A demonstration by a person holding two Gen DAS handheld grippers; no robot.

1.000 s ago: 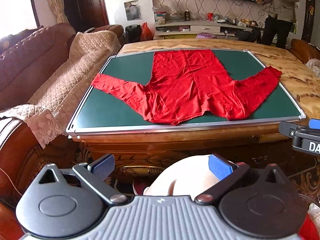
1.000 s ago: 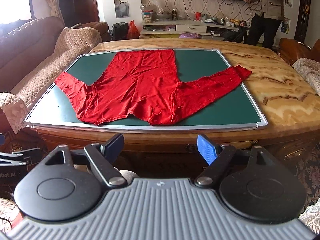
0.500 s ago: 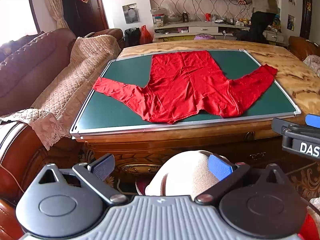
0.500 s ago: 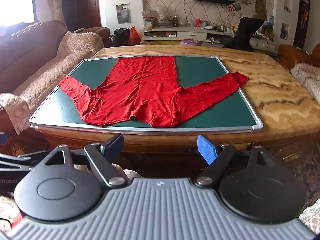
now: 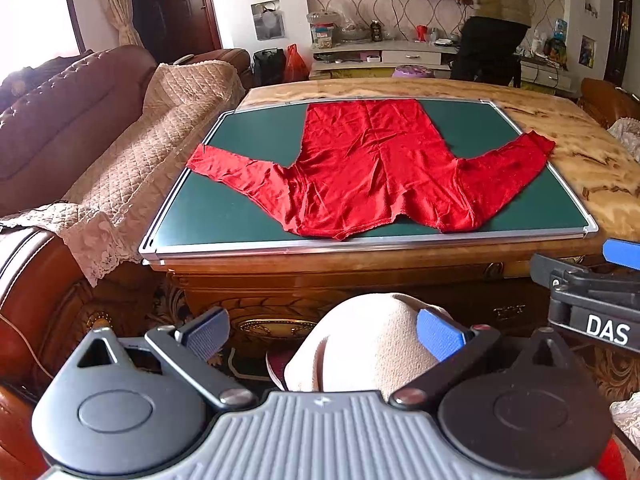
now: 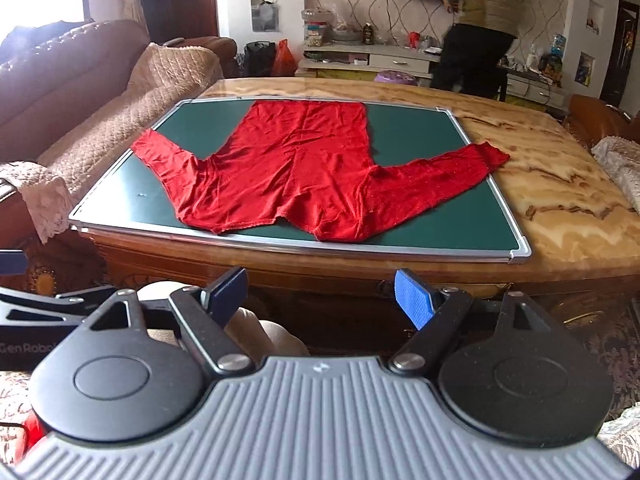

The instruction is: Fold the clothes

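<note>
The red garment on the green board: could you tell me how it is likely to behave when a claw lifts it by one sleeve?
The red garment lies flat with fine wrinkles, so it is probably thin and floppy and would drape. It looks light. On the smooth green board it may slide rather than stay put.

The board [image 5: 240, 216] lies on the table [image 5: 580, 152], toward its left and near edges, and the garment [image 5: 372, 172] lies spread on the board, one sleeve reaching the board's left edge, the other crossing its right edge. Left of the board stands a sofa [image 5: 60, 120]; behind it, beyond the table, a person [image 5: 492, 20] stands by a low cabinet [image 5: 400, 56].
</note>
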